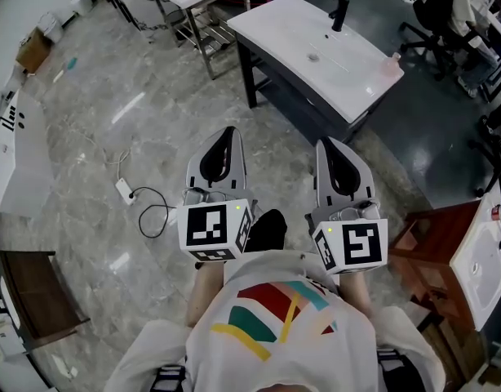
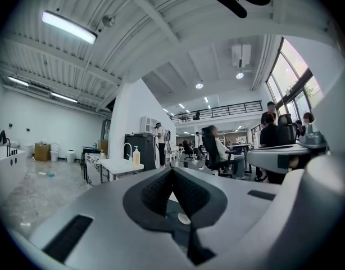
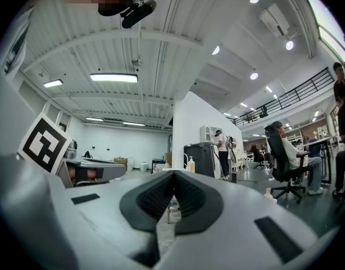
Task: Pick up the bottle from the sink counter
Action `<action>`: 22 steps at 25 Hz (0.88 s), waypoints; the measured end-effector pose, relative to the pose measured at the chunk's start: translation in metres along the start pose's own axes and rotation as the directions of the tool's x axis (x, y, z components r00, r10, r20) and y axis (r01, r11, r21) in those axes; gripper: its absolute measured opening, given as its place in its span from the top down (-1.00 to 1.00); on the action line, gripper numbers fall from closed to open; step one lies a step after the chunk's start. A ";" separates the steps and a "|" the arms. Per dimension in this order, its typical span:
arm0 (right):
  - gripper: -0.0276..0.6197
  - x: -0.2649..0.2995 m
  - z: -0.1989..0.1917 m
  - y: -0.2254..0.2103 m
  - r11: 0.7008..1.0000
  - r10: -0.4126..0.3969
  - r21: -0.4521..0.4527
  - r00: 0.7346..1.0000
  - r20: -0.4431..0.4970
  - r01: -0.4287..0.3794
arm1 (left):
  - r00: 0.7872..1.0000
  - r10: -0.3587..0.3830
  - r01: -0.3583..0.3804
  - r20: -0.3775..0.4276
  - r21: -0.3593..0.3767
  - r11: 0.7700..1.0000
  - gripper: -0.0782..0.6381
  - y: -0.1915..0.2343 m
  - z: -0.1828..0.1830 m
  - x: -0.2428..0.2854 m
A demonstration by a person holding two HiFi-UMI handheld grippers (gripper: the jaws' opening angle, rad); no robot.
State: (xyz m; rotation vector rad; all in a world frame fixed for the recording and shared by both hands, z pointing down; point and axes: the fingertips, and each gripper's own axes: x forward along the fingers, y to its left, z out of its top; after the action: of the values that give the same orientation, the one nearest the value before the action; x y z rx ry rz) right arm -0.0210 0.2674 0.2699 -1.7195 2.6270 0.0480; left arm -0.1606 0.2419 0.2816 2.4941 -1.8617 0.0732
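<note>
- The bottle (image 1: pixel 389 64), small and pale pink, stands at the far right end of the sink counter (image 1: pixel 287 27), near its edge.
- The counter is a white top on a dark frame, with a black tap (image 1: pixel 340 13) at its back edge.
- The left gripper (image 1: pixel 228 131) and the right gripper (image 1: pixel 325 144) are held side by side, level, well short of the counter. Both have their jaws closed together on nothing.
- The floor (image 1: pixel 112 96) is glossy grey stone. A white power strip (image 1: pixel 124 190) with a looped black cable lies on it to the left.
- Beyond is an open hall with a white ribbed ceiling and strip lights; people sit at desks.
</note>
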 end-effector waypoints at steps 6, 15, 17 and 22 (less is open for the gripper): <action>0.88 0.003 -0.011 -0.005 1.000 0.019 0.000 0.999 -0.030 -0.019 | 1.000 0.007 -0.007 -0.006 -0.006 1.000 0.73 -0.003 -0.005 0.007; 0.88 0.033 -0.016 -0.015 1.000 0.018 -0.023 1.000 -0.024 -0.018 | 1.000 -0.012 0.012 0.025 -0.012 1.000 0.73 0.009 -0.005 0.045; 0.88 0.042 -0.015 -0.018 1.000 0.010 -0.025 1.000 -0.023 -0.011 | 0.999 -0.017 0.018 0.031 -0.012 1.000 0.73 0.013 -0.001 0.054; 0.88 0.070 -0.016 -0.026 1.000 -0.003 -0.023 1.000 -0.023 0.002 | 0.999 -0.038 0.039 0.038 -0.014 0.999 0.73 0.022 0.002 0.082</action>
State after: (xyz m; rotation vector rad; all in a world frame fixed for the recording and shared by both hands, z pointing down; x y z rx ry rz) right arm -0.0248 0.1924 0.2839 -1.7411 2.6508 0.0588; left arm -0.1585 0.1566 0.2840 2.5380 -1.8198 0.0111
